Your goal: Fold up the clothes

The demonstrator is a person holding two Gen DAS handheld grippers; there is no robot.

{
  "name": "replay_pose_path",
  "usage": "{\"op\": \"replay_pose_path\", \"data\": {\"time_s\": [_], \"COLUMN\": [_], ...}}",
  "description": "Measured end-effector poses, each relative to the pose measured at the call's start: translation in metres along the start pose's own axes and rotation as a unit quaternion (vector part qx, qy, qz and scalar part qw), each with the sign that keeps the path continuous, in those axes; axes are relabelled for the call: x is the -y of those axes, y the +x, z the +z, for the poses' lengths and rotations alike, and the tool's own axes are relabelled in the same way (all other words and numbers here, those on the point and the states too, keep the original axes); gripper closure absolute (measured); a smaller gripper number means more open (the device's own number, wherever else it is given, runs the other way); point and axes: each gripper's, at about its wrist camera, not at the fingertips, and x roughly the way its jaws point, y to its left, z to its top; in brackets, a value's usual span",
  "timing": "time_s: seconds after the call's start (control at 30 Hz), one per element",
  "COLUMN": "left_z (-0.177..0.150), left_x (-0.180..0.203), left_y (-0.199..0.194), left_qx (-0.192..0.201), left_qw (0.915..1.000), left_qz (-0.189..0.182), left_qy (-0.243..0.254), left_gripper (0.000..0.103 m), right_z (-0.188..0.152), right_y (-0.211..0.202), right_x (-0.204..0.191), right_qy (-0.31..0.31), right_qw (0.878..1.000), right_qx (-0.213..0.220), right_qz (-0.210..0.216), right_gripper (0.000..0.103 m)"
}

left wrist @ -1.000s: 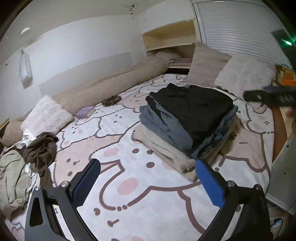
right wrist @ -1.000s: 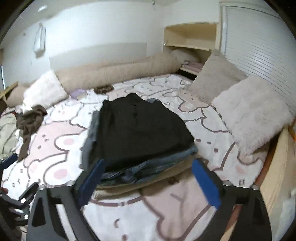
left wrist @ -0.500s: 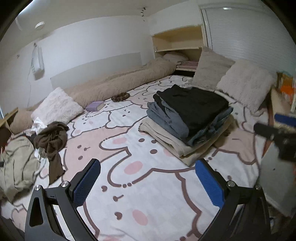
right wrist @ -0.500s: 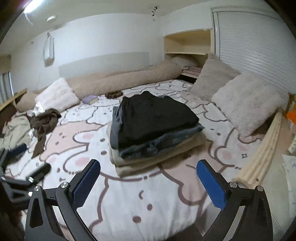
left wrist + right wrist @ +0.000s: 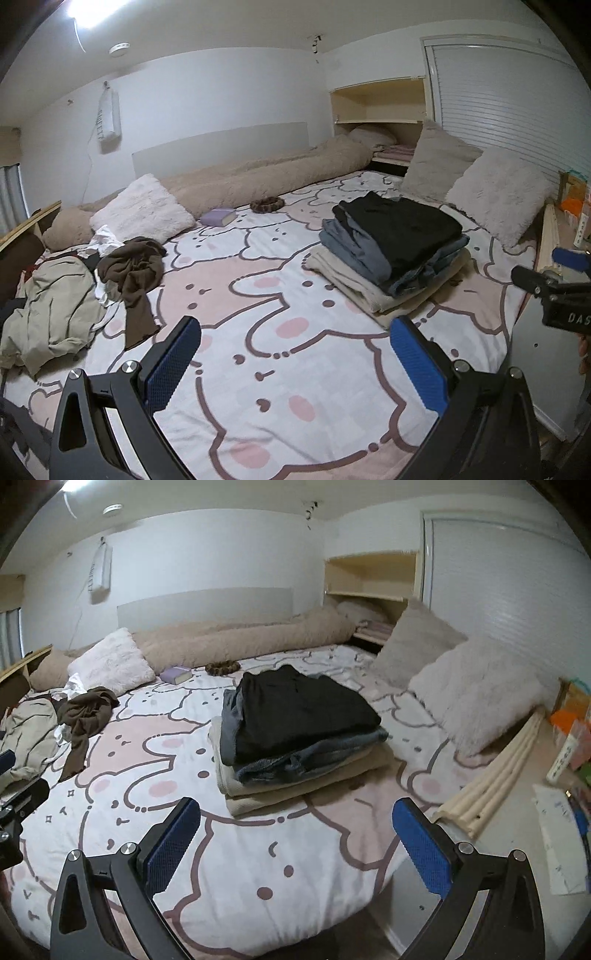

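A stack of folded clothes [image 5: 391, 254], black on top, then blue-grey, then beige, sits on the bed's right half; it also shows in the right wrist view [image 5: 295, 731]. A heap of unfolded clothes [image 5: 74, 291], brown, beige and white, lies at the bed's left; it also shows in the right wrist view [image 5: 62, 723]. My left gripper [image 5: 295, 365] is open and empty above the bed's front part. My right gripper [image 5: 295, 845] is open and empty near the bed's front edge, well short of the stack.
A bed with a pink and white cartoon cover [image 5: 258, 295]. Fluffy pillows [image 5: 491, 192] lean at the right, a white pillow [image 5: 140, 210] at the left. A purple book [image 5: 219, 216] lies near a long beige blanket roll [image 5: 266, 177]. A cluttered shelf [image 5: 565, 738] stands to the right.
Both grippers have pulled back and up from the folded stack, so more of the bed and room shows. Both stay open and empty. The stack has not moved.
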Motion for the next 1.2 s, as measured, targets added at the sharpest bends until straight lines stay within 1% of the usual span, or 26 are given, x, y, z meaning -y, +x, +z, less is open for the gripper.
{"op": "replay_pose_path", "data": {"time_s": [0.3, 0.53, 0.77, 1.03, 1.2], "left_z": [0.000, 0.001, -0.001, 0.000, 0.000], "left_x": [-0.007, -0.006, -0.007, -0.006, -0.007], "left_y": [-0.015, -0.021, -0.023, -0.023, -0.023], "left_qx": [0.009, 0.015, 0.016, 0.014, 0.015], "left_qw": [0.9999, 0.9998, 0.9998, 0.9999, 0.9999], "left_qz": [0.010, 0.009, 0.007, 0.001, 0.004], "left_qy": [-0.003, -0.001, 0.000, -0.004, -0.007], "left_gripper": [0.000, 0.000, 0.000, 0.000, 0.000], "right_z": [0.004, 0.006, 0.008, 0.008, 0.007], "right_y": [-0.006, -0.005, -0.005, -0.003, 0.000], "right_x": [-0.012, -0.014, -0.015, -0.018, -0.020], "right_qy": [-0.025, -0.038, -0.048, -0.058, -0.065], "right_qw": [1.000, 0.999, 0.999, 0.998, 0.997], "right_qx": [0.003, -0.004, -0.001, -0.005, -0.009], "right_qz": [0.006, -0.009, -0.023, -0.030, -0.032], "right_gripper": [0.000, 0.000, 0.000, 0.000, 0.000]}}
